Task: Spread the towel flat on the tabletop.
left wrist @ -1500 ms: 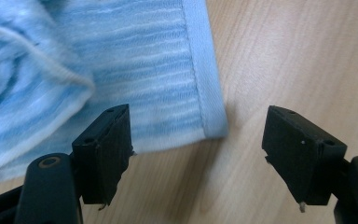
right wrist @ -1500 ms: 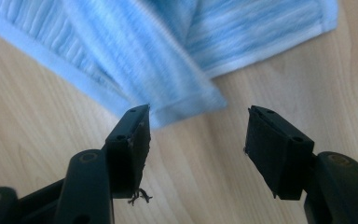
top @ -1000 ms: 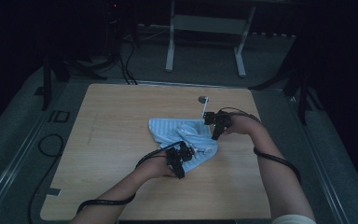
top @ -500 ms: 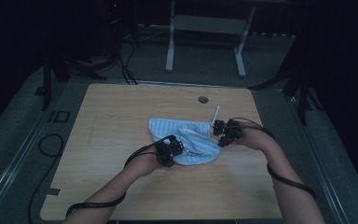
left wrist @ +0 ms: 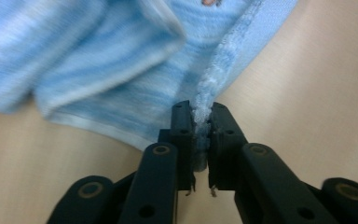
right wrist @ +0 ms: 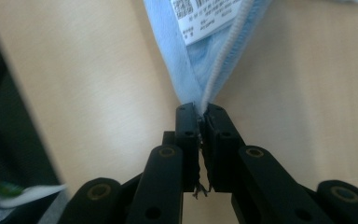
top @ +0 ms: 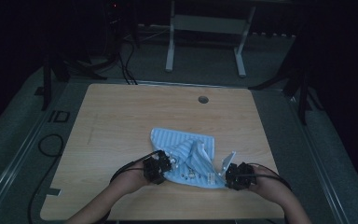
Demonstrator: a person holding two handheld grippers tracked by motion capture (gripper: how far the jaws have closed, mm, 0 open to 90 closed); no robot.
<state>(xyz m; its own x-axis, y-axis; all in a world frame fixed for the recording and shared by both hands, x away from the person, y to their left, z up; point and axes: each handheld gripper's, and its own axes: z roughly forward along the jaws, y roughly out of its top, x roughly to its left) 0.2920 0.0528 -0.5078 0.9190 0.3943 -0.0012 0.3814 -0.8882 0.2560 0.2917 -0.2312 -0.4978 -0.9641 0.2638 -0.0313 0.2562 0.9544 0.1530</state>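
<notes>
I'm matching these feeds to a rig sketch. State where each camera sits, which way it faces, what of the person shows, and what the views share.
High view: above the person's side, facing forward and down on the table; both forearms enter from the bottom, left gripper and right gripper at the blue towel.
Left gripper view: rides the left gripper, looking along its jaws, shut on the towel's hem.
Right gripper view: rides the right gripper, jaws shut on a corner below the label.
Shared: the towel and tabletop.

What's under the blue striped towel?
The wooden table lies bare around the blue striped towel; both tongs, left and right, pinch its hem just above the wood. The towel's crumpled, folded middle covers the tabletop there, so anything beneath it cannot be seen.
</notes>
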